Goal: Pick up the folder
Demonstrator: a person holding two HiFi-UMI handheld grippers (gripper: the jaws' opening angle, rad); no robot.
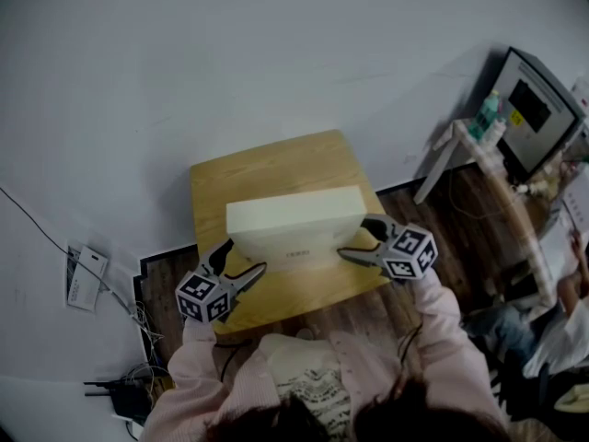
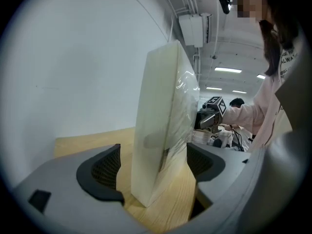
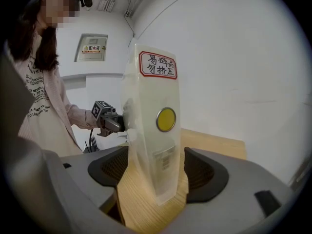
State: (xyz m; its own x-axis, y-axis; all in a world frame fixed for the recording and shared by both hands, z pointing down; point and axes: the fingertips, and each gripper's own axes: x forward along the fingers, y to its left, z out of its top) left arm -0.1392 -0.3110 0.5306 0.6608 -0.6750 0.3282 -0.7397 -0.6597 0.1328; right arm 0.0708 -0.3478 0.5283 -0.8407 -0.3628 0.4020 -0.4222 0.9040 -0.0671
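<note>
Cream-white box folder (image 1: 293, 228), thick, semi-translucent plastic with a glossy side. Stands upright on its long edge on the wooden tabletop (image 1: 267, 168), towards the near edge. One narrow end shows a red-bordered handwritten label (image 3: 157, 65) at the top, a round yellow disc (image 3: 166, 119) mid-height and a small printed sticker (image 3: 163, 158) below.

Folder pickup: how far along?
Done: left gripper and right gripper each straddle one end of the folder, which stands upright on the wooden table. In hand: nothing yet; both sets of jaws are open, not pressing it. To do: close on it, then lift.
</note>
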